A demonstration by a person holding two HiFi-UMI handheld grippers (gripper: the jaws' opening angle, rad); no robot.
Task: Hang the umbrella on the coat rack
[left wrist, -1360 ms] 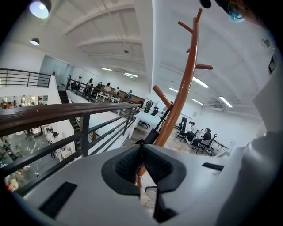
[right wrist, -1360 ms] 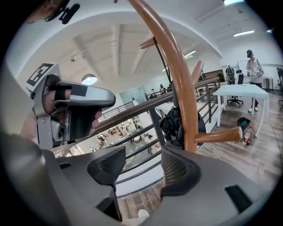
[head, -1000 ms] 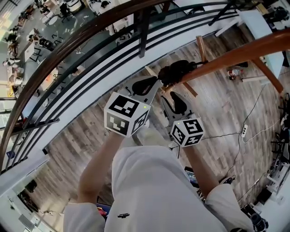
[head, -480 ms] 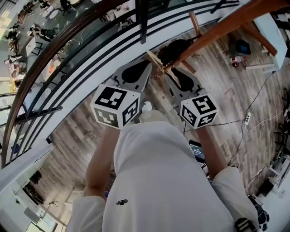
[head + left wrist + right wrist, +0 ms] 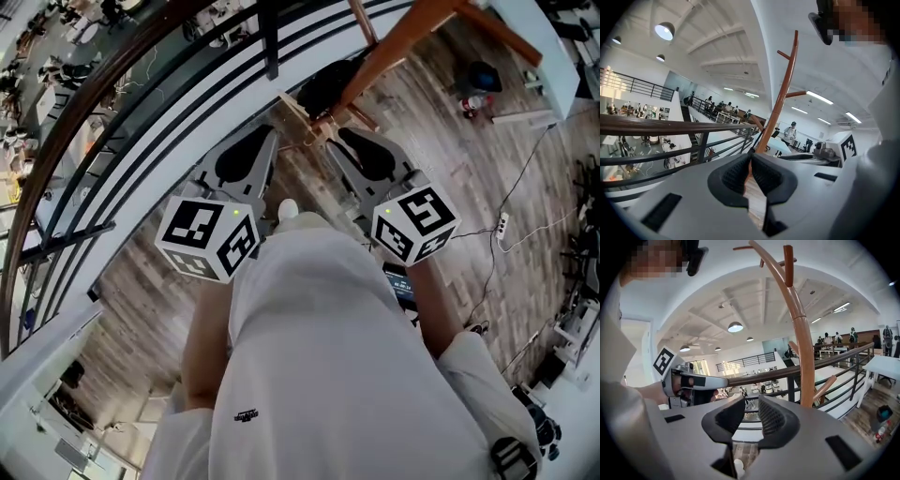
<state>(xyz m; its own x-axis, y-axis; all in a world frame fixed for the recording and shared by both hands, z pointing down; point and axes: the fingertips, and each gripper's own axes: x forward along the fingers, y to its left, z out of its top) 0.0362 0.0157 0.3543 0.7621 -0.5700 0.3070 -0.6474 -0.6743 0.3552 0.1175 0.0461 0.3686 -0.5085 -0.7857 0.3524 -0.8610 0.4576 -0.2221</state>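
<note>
The brown wooden coat rack (image 5: 412, 28) rises just ahead; its curved pole also shows in the left gripper view (image 5: 780, 101) and the right gripper view (image 5: 801, 333). A black bundle, the umbrella (image 5: 323, 84), hangs low on the rack by its short pegs. My left gripper (image 5: 258, 141) is below-left of it and apart from it; its pads (image 5: 761, 176) meet at the tips with nothing between them. My right gripper (image 5: 349, 141) is below-right of the umbrella. Its jaws (image 5: 752, 401) are closing, still gapped, and hold nothing.
A dark metal railing with a brown handrail (image 5: 141, 103) curves just beyond the rack, with a lower floor behind it. A white table (image 5: 525, 37), a bottle (image 5: 469, 103) and cables (image 5: 506, 225) are on the wood floor at right.
Both grippers have drawn back from the black umbrella and spread apart from each other. The umbrella stays on the rack. The head view has shifted, with rack and umbrella now higher in frame.
</note>
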